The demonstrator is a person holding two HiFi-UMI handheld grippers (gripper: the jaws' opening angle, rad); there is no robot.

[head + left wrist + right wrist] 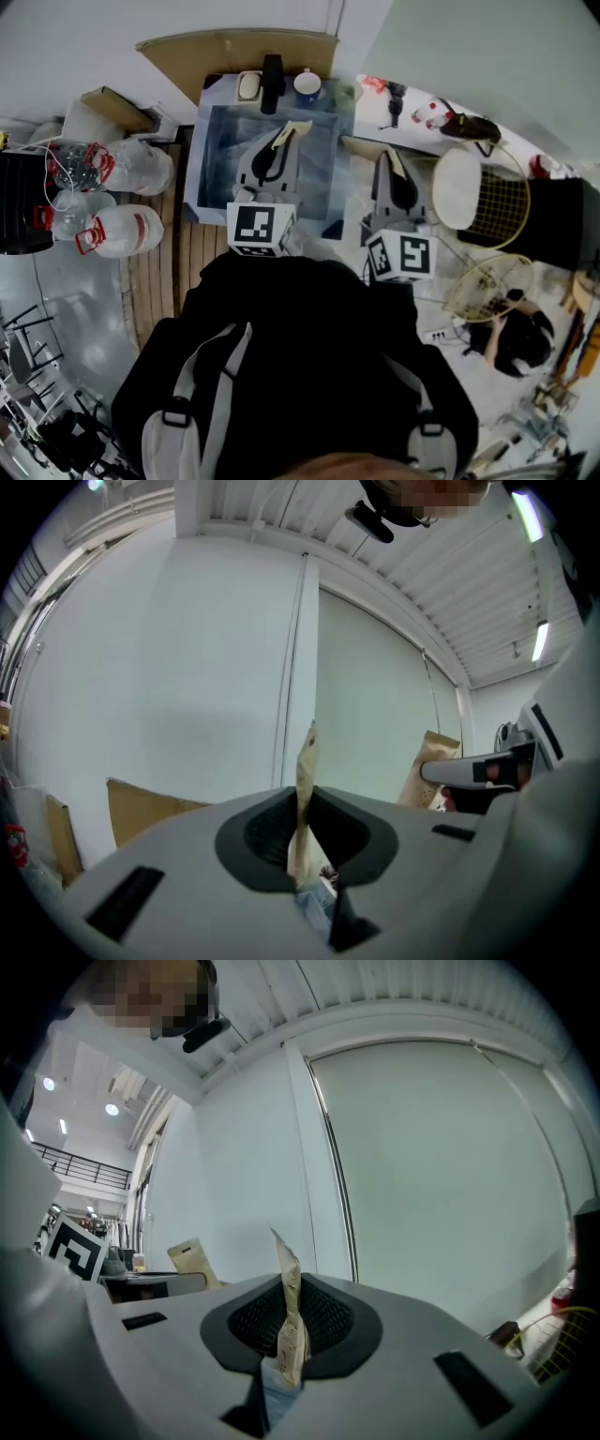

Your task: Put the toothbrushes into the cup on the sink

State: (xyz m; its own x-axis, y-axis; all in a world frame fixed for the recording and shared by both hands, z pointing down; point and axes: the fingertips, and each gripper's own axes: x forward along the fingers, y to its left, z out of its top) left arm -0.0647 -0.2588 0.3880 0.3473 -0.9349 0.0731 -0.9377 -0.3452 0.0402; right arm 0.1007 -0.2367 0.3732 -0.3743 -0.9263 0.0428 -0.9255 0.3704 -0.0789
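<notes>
Both grippers point upward over the sink (212, 178). My left gripper (281, 142) is shut on a flat tan toothbrush pack (291, 131), above the basin. Seen from the left gripper view, that pack (306, 780) stands edge-on, pinched between the dark pads of my left gripper (305, 834). To the right, over the counter, my right gripper (395, 171) is shut on a second tan pack (397, 161). The right gripper view shows this pack (289, 1312) clamped in my right gripper (289, 1330). A blue-and-white cup (307, 85) stands on the sink's back ledge, right of the black faucet (273, 81).
A soap dish (248, 86) sits left of the faucet. Big water jugs (127, 231) stand on the floor at the left, beside wooden slats (155, 272). White wire baskets (487, 202) stand at the right, with a crouching person (516, 342) below them. Cardboard (234, 47) leans behind the sink.
</notes>
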